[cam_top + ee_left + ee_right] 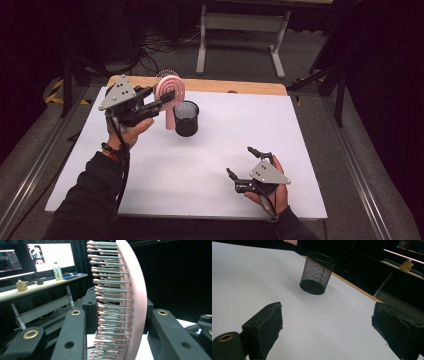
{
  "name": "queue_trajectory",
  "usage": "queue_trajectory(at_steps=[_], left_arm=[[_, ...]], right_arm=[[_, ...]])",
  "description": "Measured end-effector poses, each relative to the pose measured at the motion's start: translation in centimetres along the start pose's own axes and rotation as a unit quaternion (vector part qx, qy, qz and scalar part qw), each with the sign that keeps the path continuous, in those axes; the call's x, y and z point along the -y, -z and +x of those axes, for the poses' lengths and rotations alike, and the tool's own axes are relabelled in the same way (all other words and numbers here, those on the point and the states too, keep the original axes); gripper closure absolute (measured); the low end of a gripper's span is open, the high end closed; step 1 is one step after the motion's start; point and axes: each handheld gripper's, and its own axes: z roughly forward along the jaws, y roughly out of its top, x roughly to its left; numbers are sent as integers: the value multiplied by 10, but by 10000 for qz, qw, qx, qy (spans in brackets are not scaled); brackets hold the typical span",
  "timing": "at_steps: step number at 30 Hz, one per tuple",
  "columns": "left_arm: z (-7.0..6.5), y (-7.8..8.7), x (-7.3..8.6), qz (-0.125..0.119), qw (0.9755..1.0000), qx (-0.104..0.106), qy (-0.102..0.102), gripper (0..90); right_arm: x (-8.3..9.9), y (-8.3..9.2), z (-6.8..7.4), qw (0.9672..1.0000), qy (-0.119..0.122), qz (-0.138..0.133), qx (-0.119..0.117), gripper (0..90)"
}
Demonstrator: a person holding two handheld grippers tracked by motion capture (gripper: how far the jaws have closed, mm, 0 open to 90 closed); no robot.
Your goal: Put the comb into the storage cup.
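Right up against the lens in the left gripper view is the pink plastic paddle hairbrush with metal pins [130,302], so close you can count the little pink-tipped bristles. It stands upright between the two black jaws, which pinch it from both sides, one against the pin side and one against the smooth back.

From the high view, the left gripper [161,101] sits in the upper left of the frame, held up off the table, with the brush head showing at its tip and the handle hanging down. That handle ends just beside the black wire-mesh pen cup [186,118], on its left; whether the two are touching I can't tell. The cup stands upright on the white table top [210,165], a bit left of centre.

Lower right of the high view has the right gripper [244,161] resting low over the table in the person's hand, well apart from the cup. In the right gripper view its jaws are spread wide with nothing but bare white surface between them, and the mesh cup sits further off near the top centre.
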Motion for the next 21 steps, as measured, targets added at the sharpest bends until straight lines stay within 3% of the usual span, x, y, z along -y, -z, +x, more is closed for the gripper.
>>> queue_trajectory(at_steps=[11,21], left_arm=[[5,-12,2,33,10000,-48,29,633],[13,-20,1,-93,9999,-81,110,632]], right_arm=[[0,1,-1,10000,-13,-26,-29,102],[0,1,-1,10000,-18,-34,-17,102]])
